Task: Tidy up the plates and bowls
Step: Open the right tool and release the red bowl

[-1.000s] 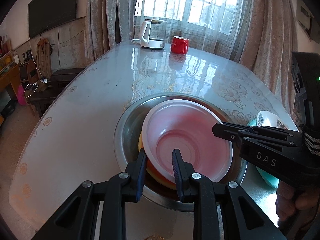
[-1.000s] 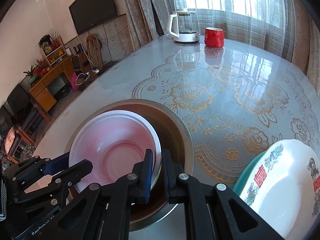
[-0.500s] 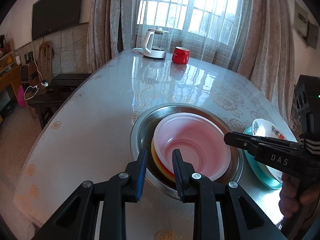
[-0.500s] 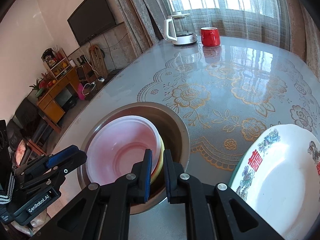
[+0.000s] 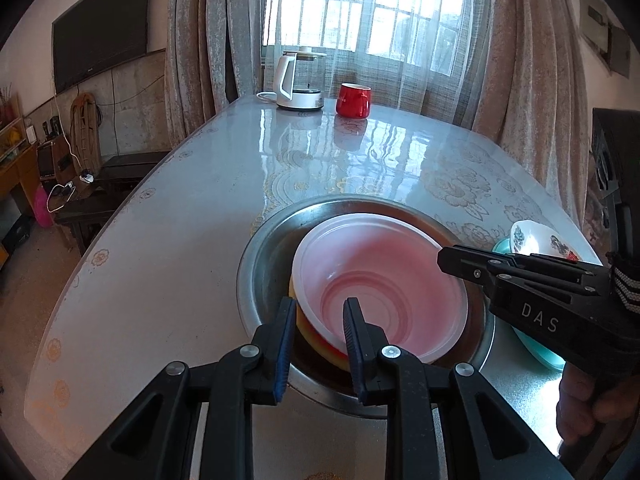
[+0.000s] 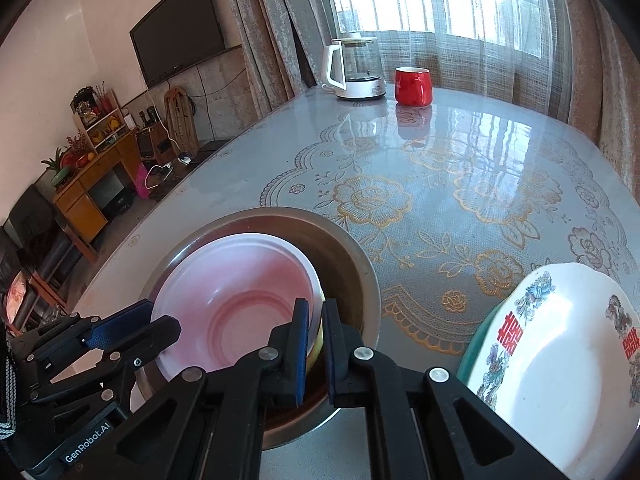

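Observation:
A pink plastic bowl (image 5: 380,280) sits on a yellow and orange stack inside a steel basin (image 5: 264,264); it shows also in the right wrist view (image 6: 236,292). My left gripper (image 5: 318,312) is open, its fingers straddling the bowl's near rim without touching. My right gripper (image 6: 316,316) has a narrow gap, its fingers either side of the bowl's right rim (image 6: 316,292); grip is unclear. A white patterned plate (image 6: 560,344) lies on a teal plate (image 6: 474,344) to the right.
A white electric kettle (image 5: 298,80) and a red mug (image 5: 354,100) stand at the table's far end (image 5: 400,136) by the curtained window. The table's left edge (image 5: 92,248) drops to the floor with furniture beyond.
Both grippers pulled back and rose half a second ago, then came in again toward the bowl's rims. The bowls and basin have not moved.

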